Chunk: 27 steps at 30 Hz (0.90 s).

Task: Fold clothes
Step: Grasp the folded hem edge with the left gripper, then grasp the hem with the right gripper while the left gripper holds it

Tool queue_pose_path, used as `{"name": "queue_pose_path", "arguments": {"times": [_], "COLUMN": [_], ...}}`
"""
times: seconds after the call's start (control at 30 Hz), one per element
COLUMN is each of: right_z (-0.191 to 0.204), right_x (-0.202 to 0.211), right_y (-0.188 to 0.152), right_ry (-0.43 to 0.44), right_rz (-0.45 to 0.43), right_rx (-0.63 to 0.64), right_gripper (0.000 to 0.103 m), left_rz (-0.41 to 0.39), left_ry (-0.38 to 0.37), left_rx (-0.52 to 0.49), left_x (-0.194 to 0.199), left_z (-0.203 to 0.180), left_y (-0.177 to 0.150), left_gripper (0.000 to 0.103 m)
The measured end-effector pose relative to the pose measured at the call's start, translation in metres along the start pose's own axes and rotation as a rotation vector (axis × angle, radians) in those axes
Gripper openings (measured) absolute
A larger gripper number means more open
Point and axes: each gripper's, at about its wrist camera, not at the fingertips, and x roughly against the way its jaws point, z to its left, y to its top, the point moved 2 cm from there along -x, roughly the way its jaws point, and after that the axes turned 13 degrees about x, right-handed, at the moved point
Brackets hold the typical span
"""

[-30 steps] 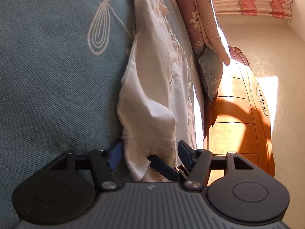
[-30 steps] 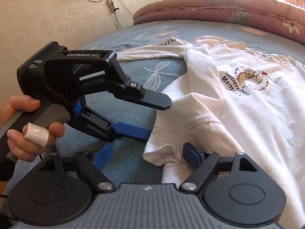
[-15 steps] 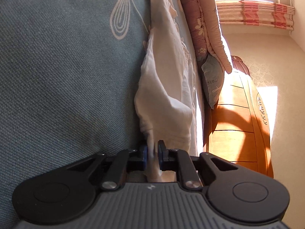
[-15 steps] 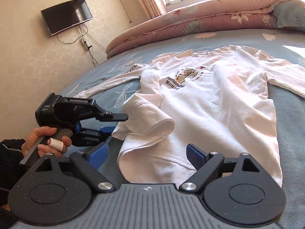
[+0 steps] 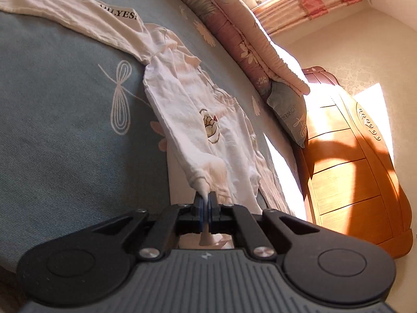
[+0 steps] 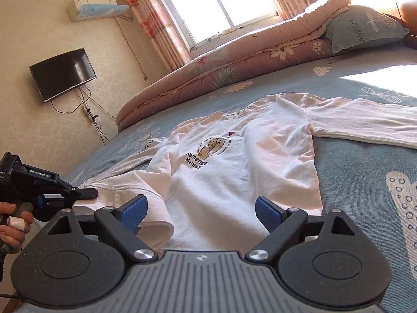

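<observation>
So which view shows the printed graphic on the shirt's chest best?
The right wrist view: the graphic faces the camera, its picture and lettering showing. The left wrist view catches the graphic obliquely, foreshortened, on the shirt, with no lettering visible.

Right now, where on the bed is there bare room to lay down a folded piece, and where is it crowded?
Bare blue bedsheet lies right of the white shirt, below its outstretched sleeve. More lies between the shirt's collar and the rolled quilt. The shirt fills the middle, where the left gripper pinches its hem.
</observation>
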Motion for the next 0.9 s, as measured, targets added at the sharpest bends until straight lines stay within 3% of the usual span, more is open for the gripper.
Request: {"name": "queue_pose_path", "arguments": {"times": [0.1, 0.27, 0.47, 0.67, 0.77, 0.9], "right_z": [0.0, -0.004, -0.018, -0.046, -0.063, -0.088], "right_x": [0.002, 0.005, 0.013, 0.031, 0.04, 0.039], "right_y": [0.001, 0.002, -0.003, -0.01, -0.011, -0.021], "right_ry": [-0.008, -0.032, -0.103, -0.172, -0.146, -0.095], "right_rz": [-0.016, -0.038, -0.038, -0.04, -0.032, 0.045], "right_rx": [-0.004, -0.024, -0.071, -0.226, -0.326, -0.454], "right_gripper": [0.093, 0.093, 0.093, 0.094, 0.097, 0.097], "left_rz": [-0.043, -0.071, -0.051, -0.012, 0.017, 0.038], "left_ry": [0.048, 0.184, 0.292, 0.251, 0.219, 0.164], "left_rx": [-0.018, 0.013, 0.08, 0.112, 0.119, 0.141], "left_x": [0.022, 0.027, 0.018, 0.019, 0.018, 0.015], "left_z": [0.006, 0.034, 0.084, 0.109, 0.116, 0.127], "left_y": [0.004, 0.021, 0.036, 0.04, 0.04, 0.042], "left_gripper": [0.001, 0.001, 0.001, 0.001, 0.005, 0.011]}}
